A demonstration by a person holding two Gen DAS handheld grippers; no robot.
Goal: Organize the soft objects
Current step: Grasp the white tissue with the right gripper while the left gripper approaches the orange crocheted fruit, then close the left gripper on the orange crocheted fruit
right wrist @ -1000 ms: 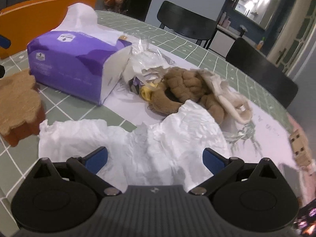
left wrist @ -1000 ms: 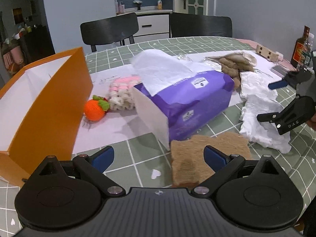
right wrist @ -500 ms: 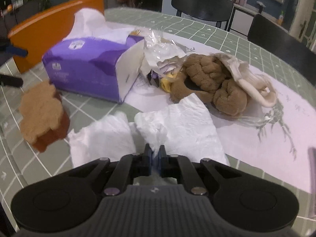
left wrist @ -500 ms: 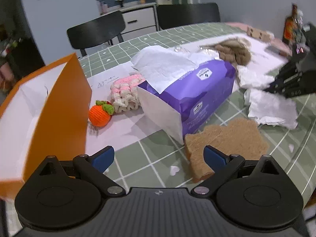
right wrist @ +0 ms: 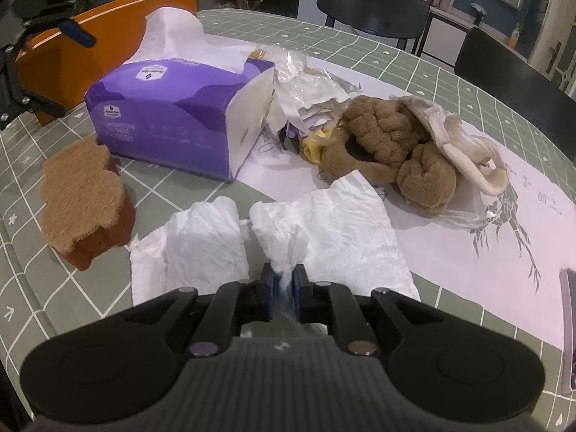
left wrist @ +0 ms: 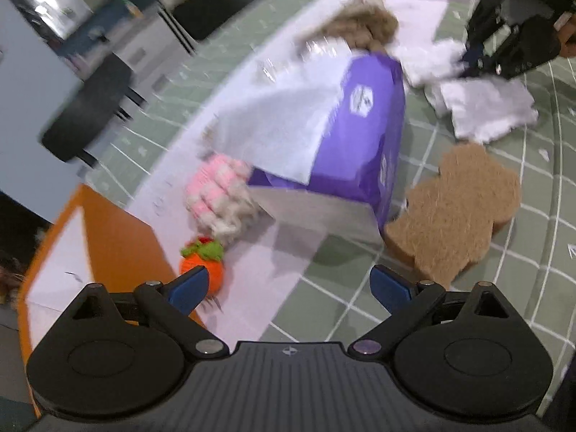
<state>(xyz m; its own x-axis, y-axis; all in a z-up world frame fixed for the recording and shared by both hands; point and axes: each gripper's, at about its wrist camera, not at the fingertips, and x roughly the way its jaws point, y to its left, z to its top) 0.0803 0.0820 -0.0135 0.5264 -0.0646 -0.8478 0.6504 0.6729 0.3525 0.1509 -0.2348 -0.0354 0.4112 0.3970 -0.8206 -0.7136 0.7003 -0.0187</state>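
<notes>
Left wrist view: the left hand-held gripper [left wrist: 289, 286] is spread wide and holds nothing, above the green grid-patterned worktop [left wrist: 522, 252]. Ahead are a glossy purple tissue box [left wrist: 363, 133], a coarse brown scrub pad [left wrist: 453, 212], a knitted orange toy [left wrist: 203, 266] and an orange box [left wrist: 111, 241].

Right wrist view: the right hand-held gripper [right wrist: 283, 289], whose jaws have just been closing, pinches crumpled white tissue paper [right wrist: 324, 230] lying before a fuzzy brown plush [right wrist: 388, 147].

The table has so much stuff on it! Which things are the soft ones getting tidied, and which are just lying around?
For the job:
- white tissue, pinched in the right claw
- brown plush
- pink knit
- orange knitted fruit
- brown scrub pad
- orange box

Just lying about:
- purple tissue box
- black chairs
- crumpled plastic wrap
</notes>
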